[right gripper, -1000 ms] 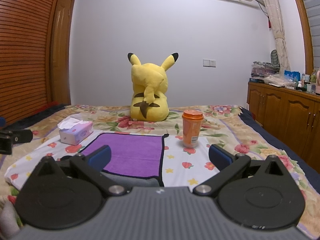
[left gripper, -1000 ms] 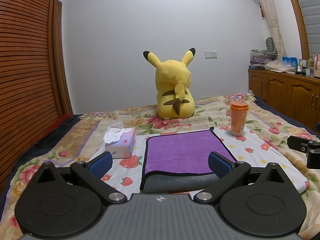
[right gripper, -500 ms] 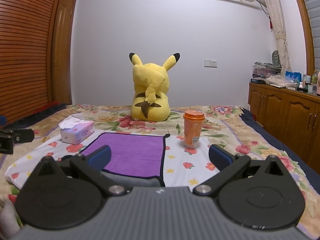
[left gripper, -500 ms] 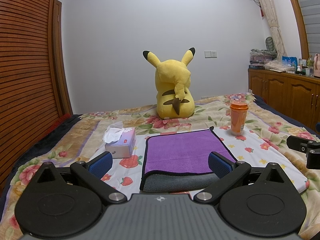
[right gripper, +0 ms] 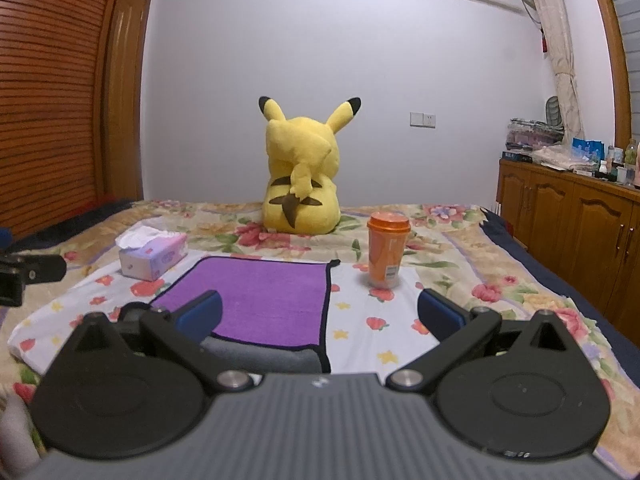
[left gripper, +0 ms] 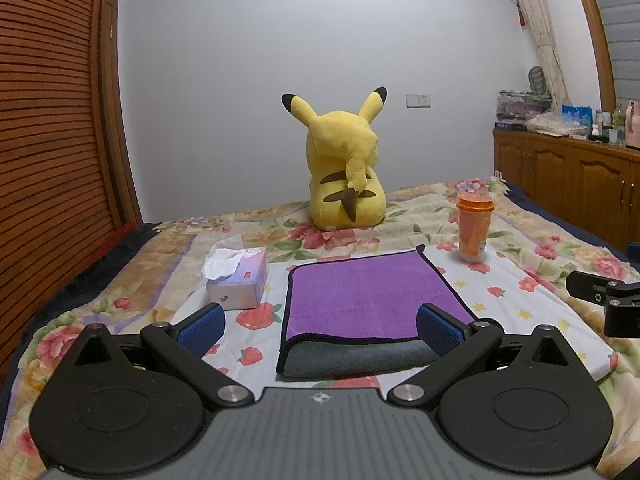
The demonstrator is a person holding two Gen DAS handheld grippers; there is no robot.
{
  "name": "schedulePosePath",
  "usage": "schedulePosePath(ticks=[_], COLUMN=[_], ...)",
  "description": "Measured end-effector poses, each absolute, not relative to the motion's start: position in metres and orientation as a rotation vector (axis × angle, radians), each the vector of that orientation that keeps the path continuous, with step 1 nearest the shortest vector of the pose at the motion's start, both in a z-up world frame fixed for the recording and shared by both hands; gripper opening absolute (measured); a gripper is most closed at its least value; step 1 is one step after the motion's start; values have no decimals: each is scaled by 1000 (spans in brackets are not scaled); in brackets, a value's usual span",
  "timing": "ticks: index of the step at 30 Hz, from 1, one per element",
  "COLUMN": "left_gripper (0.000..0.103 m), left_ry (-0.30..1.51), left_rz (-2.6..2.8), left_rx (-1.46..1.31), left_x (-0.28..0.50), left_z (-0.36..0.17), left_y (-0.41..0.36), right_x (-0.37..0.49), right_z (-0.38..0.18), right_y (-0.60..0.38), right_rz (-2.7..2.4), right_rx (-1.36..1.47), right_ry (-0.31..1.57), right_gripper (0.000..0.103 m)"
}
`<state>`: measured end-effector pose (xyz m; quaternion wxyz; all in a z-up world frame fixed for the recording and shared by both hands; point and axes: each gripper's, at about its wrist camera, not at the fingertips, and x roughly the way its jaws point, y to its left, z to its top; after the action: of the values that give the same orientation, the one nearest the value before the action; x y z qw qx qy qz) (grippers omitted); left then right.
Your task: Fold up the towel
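Note:
A purple towel (left gripper: pixel 368 292) with a black hem and grey underside lies folded flat on the bed; its near fold shows the grey side. It also shows in the right wrist view (right gripper: pixel 256 296). My left gripper (left gripper: pixel 320 326) is open and empty, held above the bed just short of the towel's near edge. My right gripper (right gripper: pixel 318 314) is open and empty, over the towel's near right corner. Each gripper's tip shows at the edge of the other's view.
A tissue box (left gripper: pixel 238 278) sits left of the towel, an orange cup (left gripper: pixel 474 230) to its right, a yellow plush toy (left gripper: pixel 346 176) behind it. The floral bedsheet (left gripper: pixel 520 304) covers the bed. A wooden cabinet (right gripper: pixel 572 224) stands at the right, a slatted wooden wall at the left.
The right wrist view has drifted slightly; the scene sits a touch lower and right. The left gripper and the towel have not moved.

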<state>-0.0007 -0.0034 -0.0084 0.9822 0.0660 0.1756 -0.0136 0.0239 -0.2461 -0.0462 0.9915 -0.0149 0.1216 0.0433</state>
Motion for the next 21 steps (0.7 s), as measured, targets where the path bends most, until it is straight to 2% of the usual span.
schedulePosePath(ticks=[21], left_gripper=[103], left_ry=[477], left_rz=[-42], left_rx=[152], left_x=[21], left_z=[-15], left_y=[-1], right_x=[58], right_z=[-58], right_y=[-239], right_rz=[160], right_rx=[-43], right_ry=[351], right_gripper=[103])
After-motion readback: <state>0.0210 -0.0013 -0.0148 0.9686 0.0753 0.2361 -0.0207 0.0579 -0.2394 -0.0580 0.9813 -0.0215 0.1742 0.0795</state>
